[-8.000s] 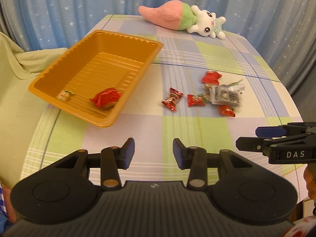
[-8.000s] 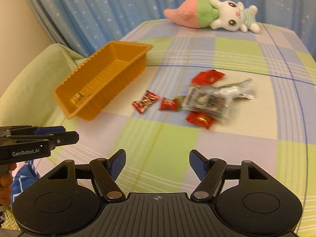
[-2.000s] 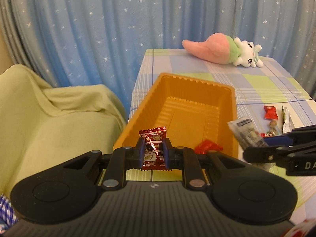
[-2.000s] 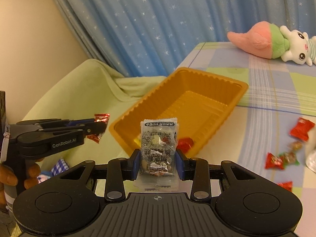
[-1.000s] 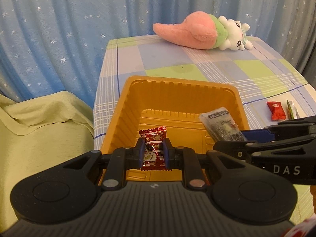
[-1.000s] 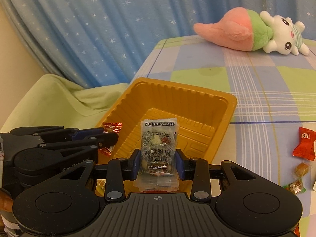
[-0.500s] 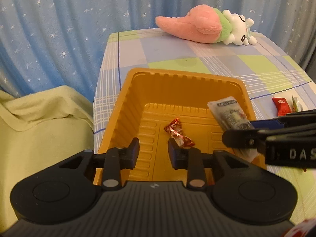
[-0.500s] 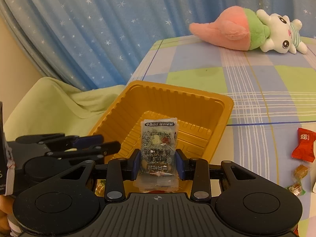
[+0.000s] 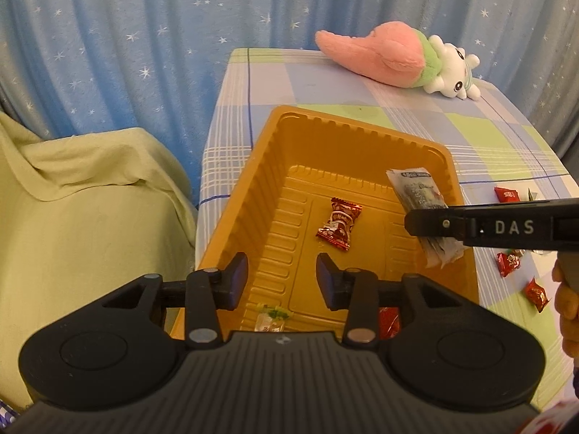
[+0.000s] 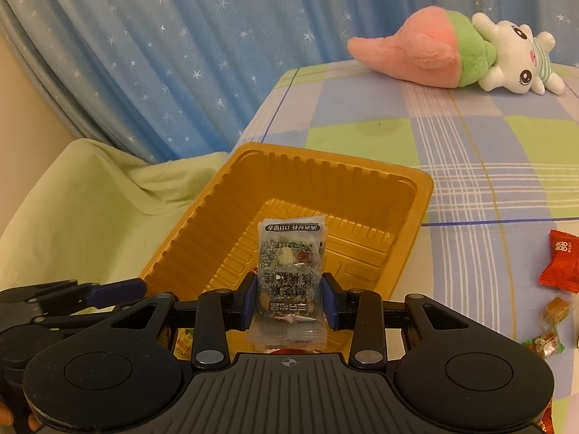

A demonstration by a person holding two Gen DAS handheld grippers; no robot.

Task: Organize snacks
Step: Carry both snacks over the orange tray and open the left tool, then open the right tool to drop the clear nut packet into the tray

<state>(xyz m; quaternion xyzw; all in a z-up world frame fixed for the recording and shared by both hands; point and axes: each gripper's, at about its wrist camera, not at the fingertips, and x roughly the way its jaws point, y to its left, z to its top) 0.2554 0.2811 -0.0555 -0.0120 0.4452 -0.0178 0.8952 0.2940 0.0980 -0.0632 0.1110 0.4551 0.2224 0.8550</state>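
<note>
An orange tray (image 9: 278,166) sits at the table's left edge. A red wrapped candy (image 9: 339,222) lies on its floor, with a small candy (image 9: 271,316) and a red packet (image 9: 389,322) at its near end. My left gripper (image 9: 282,278) is open and empty above the tray's near end. My right gripper (image 10: 289,302) is shut on a clear snack packet (image 10: 289,275) and holds it over the tray (image 10: 416,195). The right gripper with the packet (image 9: 419,195) also shows in the left wrist view.
A pink and white plush toy (image 10: 452,50) lies at the table's far side. Several wrapped candies (image 10: 562,256) lie on the checked cloth right of the tray. A green-covered seat (image 9: 83,195) is to the left. A blue starred curtain (image 9: 126,36) hangs behind.
My left gripper has opened and the red candy has dropped onto the tray floor. My right gripper still holds the snack packet over the tray.
</note>
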